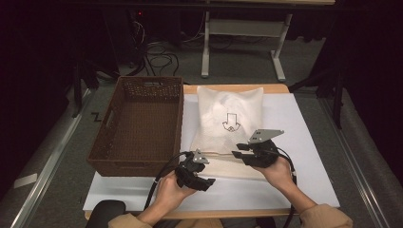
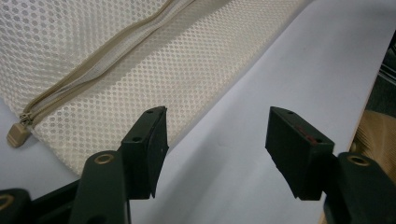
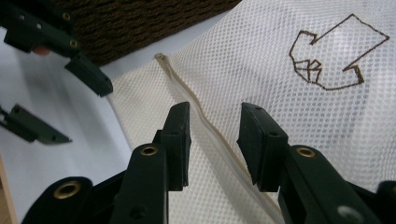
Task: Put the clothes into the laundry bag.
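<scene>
One cream mesh laundry bag (image 1: 229, 124) lies mid-table on the white sheet (image 1: 304, 156), its one zipper (image 3: 212, 135) along the near edge. One brown woven basket (image 1: 140, 121) stands just left. Two grippers: the left gripper (image 1: 205, 167) gapes on nothing; the right gripper (image 1: 241, 153) hangs parted above the zipper.

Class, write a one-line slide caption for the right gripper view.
Open right gripper poised over the zip of a cream mesh bag.

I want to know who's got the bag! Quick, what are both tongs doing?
Left tongs: open, holding nothing, beside the cream mesh zippered laundry bag.
Right tongs: open, holding nothing, jaws either side of the bag's zipper.
</scene>
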The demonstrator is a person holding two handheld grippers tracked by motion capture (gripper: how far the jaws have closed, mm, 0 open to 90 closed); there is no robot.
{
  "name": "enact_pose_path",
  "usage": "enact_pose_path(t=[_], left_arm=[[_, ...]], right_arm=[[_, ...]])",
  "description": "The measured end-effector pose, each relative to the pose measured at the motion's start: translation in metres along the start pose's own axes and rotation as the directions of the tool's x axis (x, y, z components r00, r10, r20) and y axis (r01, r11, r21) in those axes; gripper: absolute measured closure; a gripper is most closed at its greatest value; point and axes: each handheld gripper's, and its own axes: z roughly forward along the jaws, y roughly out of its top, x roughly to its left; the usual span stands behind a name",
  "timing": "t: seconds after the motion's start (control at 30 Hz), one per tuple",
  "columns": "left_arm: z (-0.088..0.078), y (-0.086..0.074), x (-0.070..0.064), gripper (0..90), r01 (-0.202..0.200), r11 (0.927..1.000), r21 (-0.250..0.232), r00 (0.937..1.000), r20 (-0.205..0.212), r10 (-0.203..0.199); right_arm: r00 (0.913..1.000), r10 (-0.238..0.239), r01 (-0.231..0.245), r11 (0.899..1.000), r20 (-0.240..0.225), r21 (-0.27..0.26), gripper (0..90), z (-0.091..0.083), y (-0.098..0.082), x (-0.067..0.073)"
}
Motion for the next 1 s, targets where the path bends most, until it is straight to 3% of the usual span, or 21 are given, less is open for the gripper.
enact_pose_path(t=[0.3, 0.43, 0.63, 1.0], left_arm=[[-0.007, 0.001, 0.003, 39.1, 0.006, 0.9999, -0.015, 1.0000, -0.001, -0.006], [-0.008, 0.000, 0.002, 39.1, 0.004, 0.9998, -0.020, 1.0000, 0.001, -0.004], [-0.011, -0.002, 0.003, 39.1, 0.010, 0.9995, -0.030, 0.9999, 0.003, -0.010], [-0.011, -0.006, 0.004, 39.1, 0.016, 0.9992, -0.036, 0.9999, -0.001, -0.016]], right_arm=[[0.9992, 0.040, -0.040, 0.998, -0.001, -0.047, 61.3, -0.020, -0.020, 0.000], [0.9968, 0.079, -0.079, 0.995, -0.011, -0.067, 59.4, -0.029, -0.030, 0.000], [0.9953, 0.097, -0.096, 0.992, 0.006, -0.080, 58.2, -0.038, -0.046, 0.000], [0.9921, 0.125, -0.124, 0.989, 0.006, -0.083, 56.4, -0.035, -0.062, 0.003]])
